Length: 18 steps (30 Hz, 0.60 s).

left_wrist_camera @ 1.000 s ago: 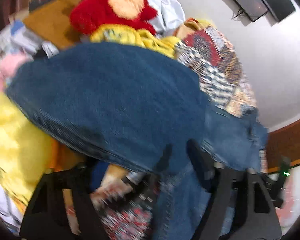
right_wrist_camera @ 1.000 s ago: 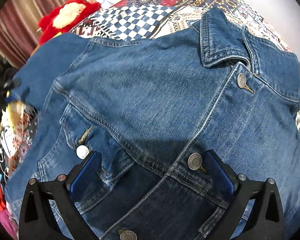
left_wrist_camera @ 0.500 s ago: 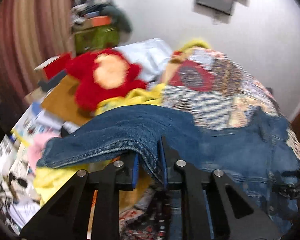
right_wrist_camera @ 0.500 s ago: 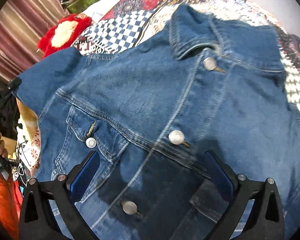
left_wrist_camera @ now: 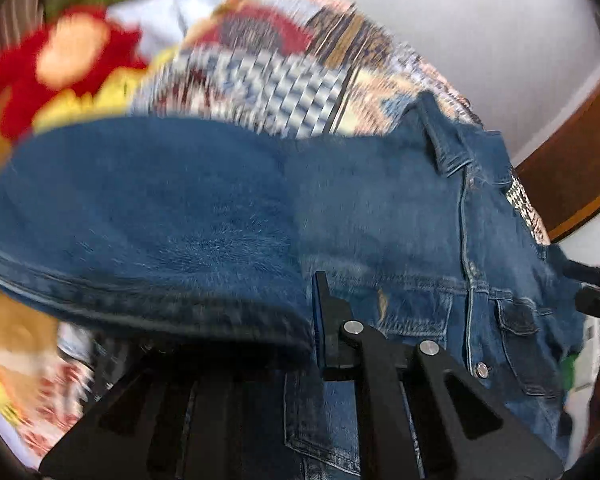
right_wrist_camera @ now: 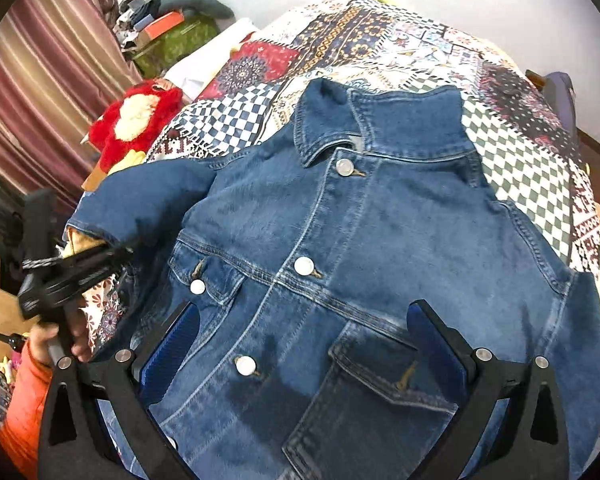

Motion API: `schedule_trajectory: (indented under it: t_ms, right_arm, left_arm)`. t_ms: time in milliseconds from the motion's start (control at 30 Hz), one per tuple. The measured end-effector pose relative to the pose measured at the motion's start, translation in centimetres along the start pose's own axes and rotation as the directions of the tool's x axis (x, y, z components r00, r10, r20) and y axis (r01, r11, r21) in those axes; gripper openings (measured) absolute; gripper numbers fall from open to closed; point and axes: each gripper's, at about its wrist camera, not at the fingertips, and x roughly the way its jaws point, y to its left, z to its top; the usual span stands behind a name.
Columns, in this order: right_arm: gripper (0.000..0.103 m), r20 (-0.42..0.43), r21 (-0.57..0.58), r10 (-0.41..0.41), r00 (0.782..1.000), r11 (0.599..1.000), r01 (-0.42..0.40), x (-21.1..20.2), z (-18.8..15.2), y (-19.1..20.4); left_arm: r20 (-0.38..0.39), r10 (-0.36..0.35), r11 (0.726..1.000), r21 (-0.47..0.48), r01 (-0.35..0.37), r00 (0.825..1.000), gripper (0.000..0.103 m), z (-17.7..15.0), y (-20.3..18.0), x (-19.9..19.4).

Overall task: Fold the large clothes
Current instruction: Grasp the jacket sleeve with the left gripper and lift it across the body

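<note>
1. Patchwork bedspread [right_wrist_camera: 384, 44] covers the bed, with a white wall behind it, striped curtains at ten o'clock and a red plush toy [right_wrist_camera: 134, 124] at the bed's edge

2. Denim jacket [right_wrist_camera: 360, 248] lies front-up on the bedspread, buttoned, collar toward twelve o'clock

3. Left gripper [left_wrist_camera: 310, 320] points steeply down; its jaws are clamped on the jacket's sleeve [left_wrist_camera: 148, 232], which drapes over the near finger and hides it, so only one blue pad shows

4. Seen from the right wrist, the left gripper sits at nine o'clock, gripped by a hand [right_wrist_camera: 56, 340] in an orange sleeve [right_wrist_camera: 20, 408], at the sleeve's cuff end

5. Right gripper [right_wrist_camera: 300, 336] hangs over the jacket's lower front, tilted down, jaws spread wide with nothing between the pads

6. Left wrist view is smeared by blur: toy and bedspread are streaks, and the jacket's hem is cut off by the frame edge
</note>
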Motion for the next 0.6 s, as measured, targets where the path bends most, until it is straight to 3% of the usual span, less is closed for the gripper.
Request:
schedule_trajectory:
  t_ms: [67, 233, 400, 600]
  right_arm:
    - [0.103, 0.007, -0.001, -0.011, 1.000, 1.000, 0.011, -0.6, -0.3, -0.3]
    - [0.103, 0.015, -0.004, -0.023, 1.000, 1.000, 0.024, -0.8, -0.6, -0.9]
    - [0.103, 0.015, 0.001, -0.010, 1.000, 1.000, 0.010, -0.5, -0.5, -0.5]
    - [0.103, 0.020, -0.004, 0.006, 1.000, 1.000, -0.006, -0.5, -0.4, 0.2]
  left_arm:
    - [-0.019, -0.027, 0.998, -0.052, 0.026, 0.999, 0.015, -0.2, 1.1, 0.0]
    - [0.068, -0.081, 0.989, -0.121, 0.089, 0.994, 0.051, 0.2, 3.1, -3.9]
    - [0.175, -0.084, 0.969, -0.214, 0.122, 0.981, 0.054, 1.7, 7.1, -7.6]
    - [0.164, 0.062, 0.936, -0.351, 0.000, 0.984, 0.053, 2.9, 13.1, -7.2]
